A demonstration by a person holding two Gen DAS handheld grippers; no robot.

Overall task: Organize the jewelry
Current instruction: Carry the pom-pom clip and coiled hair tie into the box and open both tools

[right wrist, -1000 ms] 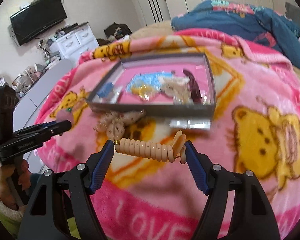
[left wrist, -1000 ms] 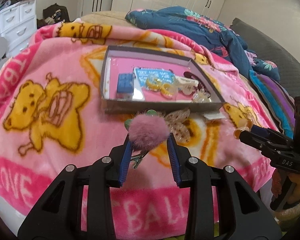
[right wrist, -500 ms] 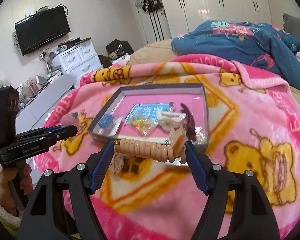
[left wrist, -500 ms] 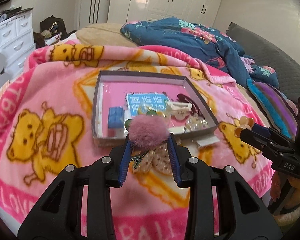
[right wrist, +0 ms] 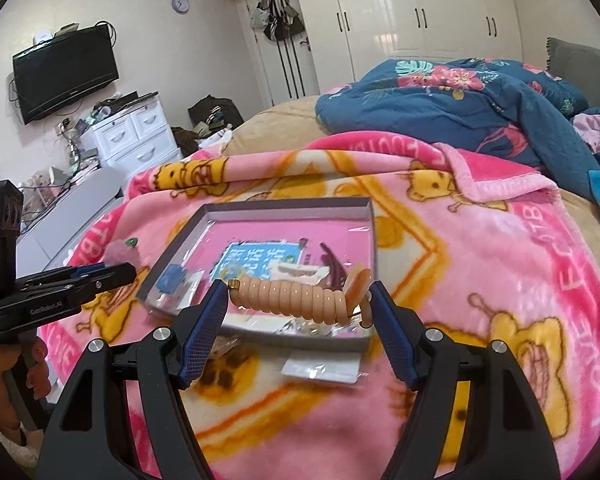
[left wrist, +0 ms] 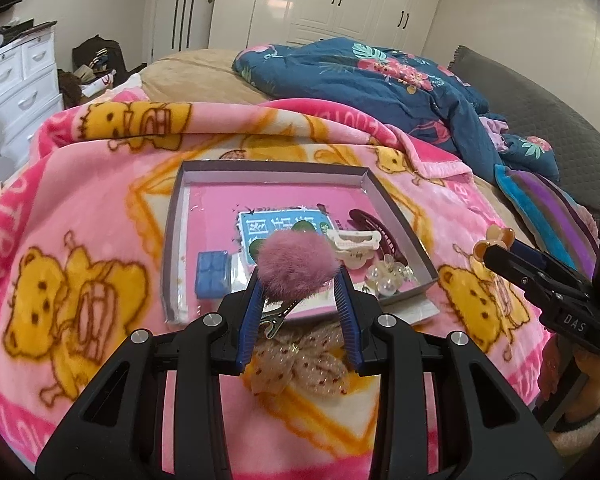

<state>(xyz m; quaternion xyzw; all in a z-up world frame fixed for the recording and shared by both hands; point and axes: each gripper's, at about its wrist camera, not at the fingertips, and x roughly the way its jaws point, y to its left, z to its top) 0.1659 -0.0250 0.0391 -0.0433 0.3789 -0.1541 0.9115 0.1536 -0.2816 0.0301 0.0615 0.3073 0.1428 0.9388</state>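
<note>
My left gripper (left wrist: 297, 280) is shut on a pink pom-pom hair clip (left wrist: 296, 265), held above the near edge of the shallow grey box (left wrist: 274, 168). My right gripper (right wrist: 298, 304) is shut on a peach spiral hair tie (right wrist: 292, 299), also held above the box's near edge (right wrist: 320, 340). The box lies on the pink bear blanket (left wrist: 80, 216) and holds a blue card (left wrist: 278, 228), a blue block (left wrist: 212, 276), a cream claw clip (left wrist: 354, 242), a dark clip and clear beads (left wrist: 388, 276). A beige mesh bow (left wrist: 300, 366) lies on the blanket under the left gripper.
A clear plastic packet (right wrist: 322, 368) lies in front of the box. A blue floral quilt (left wrist: 380, 80) is bunched at the back right. A white dresser (right wrist: 136, 136) and TV (right wrist: 64, 72) stand at the left, wardrobes behind.
Both grippers have risen and moved forward towards the box, each still holding its item. The box now sits closer below the fingers in both views.
</note>
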